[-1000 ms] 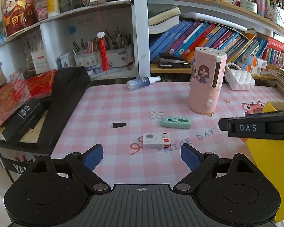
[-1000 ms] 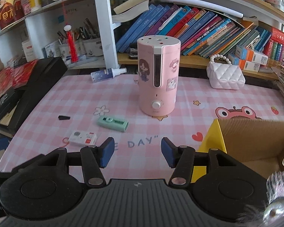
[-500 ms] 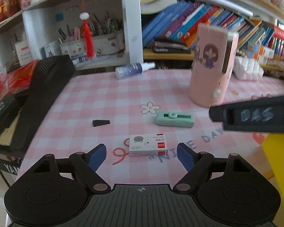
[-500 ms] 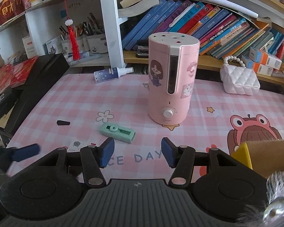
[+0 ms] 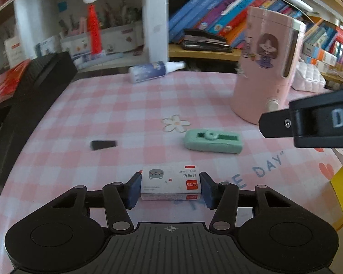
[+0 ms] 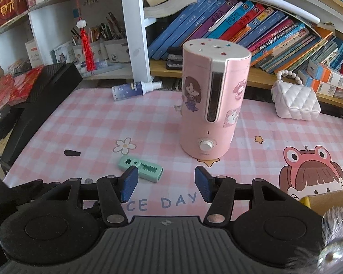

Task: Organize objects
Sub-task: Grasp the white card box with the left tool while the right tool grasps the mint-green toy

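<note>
"CE DAY" on the tablecloth, "D" on the right hand-held gripper

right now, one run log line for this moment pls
left gripper: shut on staple box | right gripper: open, empty | green corrector: on table

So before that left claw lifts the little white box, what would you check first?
1. Left claw has a pad on each side of the small box: ok.
2. Pads squeezing firmly: cannot tell.
3. Box sits level, not tilted: ok.
4. Green tape dispenser lies apart from the box: ok.
5. Right claw is open and empty: ok.
6. Room in the cardboard box: cannot tell.
</note>
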`<state>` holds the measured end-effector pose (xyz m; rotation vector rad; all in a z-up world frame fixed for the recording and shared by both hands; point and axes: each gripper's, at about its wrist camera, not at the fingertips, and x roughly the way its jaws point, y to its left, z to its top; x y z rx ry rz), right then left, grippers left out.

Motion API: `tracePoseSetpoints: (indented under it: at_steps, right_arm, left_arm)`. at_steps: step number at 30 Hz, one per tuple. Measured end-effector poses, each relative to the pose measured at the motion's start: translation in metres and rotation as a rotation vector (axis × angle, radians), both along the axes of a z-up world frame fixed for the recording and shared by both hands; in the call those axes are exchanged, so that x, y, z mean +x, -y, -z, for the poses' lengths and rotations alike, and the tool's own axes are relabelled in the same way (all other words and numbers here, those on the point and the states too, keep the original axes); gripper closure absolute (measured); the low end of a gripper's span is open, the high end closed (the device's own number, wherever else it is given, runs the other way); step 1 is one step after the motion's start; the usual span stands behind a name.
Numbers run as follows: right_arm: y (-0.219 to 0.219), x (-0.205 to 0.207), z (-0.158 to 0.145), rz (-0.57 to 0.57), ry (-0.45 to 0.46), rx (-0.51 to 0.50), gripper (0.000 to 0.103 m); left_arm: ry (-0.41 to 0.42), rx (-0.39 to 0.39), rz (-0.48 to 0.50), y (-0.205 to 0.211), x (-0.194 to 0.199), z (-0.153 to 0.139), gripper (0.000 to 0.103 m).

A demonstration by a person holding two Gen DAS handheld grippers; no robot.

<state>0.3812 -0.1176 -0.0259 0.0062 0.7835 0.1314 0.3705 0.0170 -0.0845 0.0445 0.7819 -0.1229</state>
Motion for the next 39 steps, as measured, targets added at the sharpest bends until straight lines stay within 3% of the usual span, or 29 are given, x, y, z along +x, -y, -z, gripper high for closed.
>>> tracePoseSetpoints:
  at_steps: [5, 10, 16, 21, 22, 24, 26, 28, 36, 37, 39]
  right_arm:
    - [-0.009, 0.010, 0.004, 0.003, -0.010, -0.004, 0.045]
    - [-0.025, 0.032, 0.024, -0.014, -0.100, -0.010, 0.045]
    - [-0.039, 0.050, 0.053, 0.055, -0.180, 0.008, 0.037]
    - [-0.057, 0.052, 0.062, 0.095, -0.117, -0.041, 0.033]
    - [-0.059, 0.052, 0.063, 0.103, -0.105, -0.042, 0.037]
    - [-0.061, 0.051, 0.063, 0.115, -0.071, -0.043, 0.056]
    - [-0.061, 0.050, 0.063, 0.115, -0.037, -0.041, 0.082]
    - [-0.059, 0.050, 0.063, 0.114, -0.028, -0.039, 0.092]
    - [-0.047, 0.044, 0.060, 0.097, -0.053, -0.017, 0.088]
    - [-0.046, 0.041, 0.060, 0.100, -0.052, -0.022, 0.085]
    - [-0.043, 0.037, 0.060, 0.101, -0.054, -0.024, 0.068]
  left_arm:
    - [0.025, -0.067, -0.117, -0.044, -0.027, -0.022, 0.051]
    - [0.022, -0.112, -0.234, -0.087, -0.059, -0.044, 0.051]
    - [0.024, -0.120, -0.294, -0.104, -0.097, -0.060, 0.051]
    - [0.029, -0.120, -0.318, -0.108, -0.116, -0.071, 0.051]
    - [0.029, -0.116, -0.320, -0.109, -0.117, -0.072, 0.051]
    - [0.031, -0.108, -0.321, -0.110, -0.121, -0.074, 0.051]
    - [0.030, -0.103, -0.326, -0.110, -0.123, -0.074, 0.051]
    - [0.031, -0.100, -0.328, -0.111, -0.124, -0.074, 0.051]
    - [0.041, -0.116, -0.312, -0.109, -0.124, -0.074, 0.051]
    - [0.043, -0.120, -0.307, -0.108, -0.125, -0.074, 0.051]
    - [0.042, -0.122, -0.297, -0.106, -0.126, -0.074, 0.051]
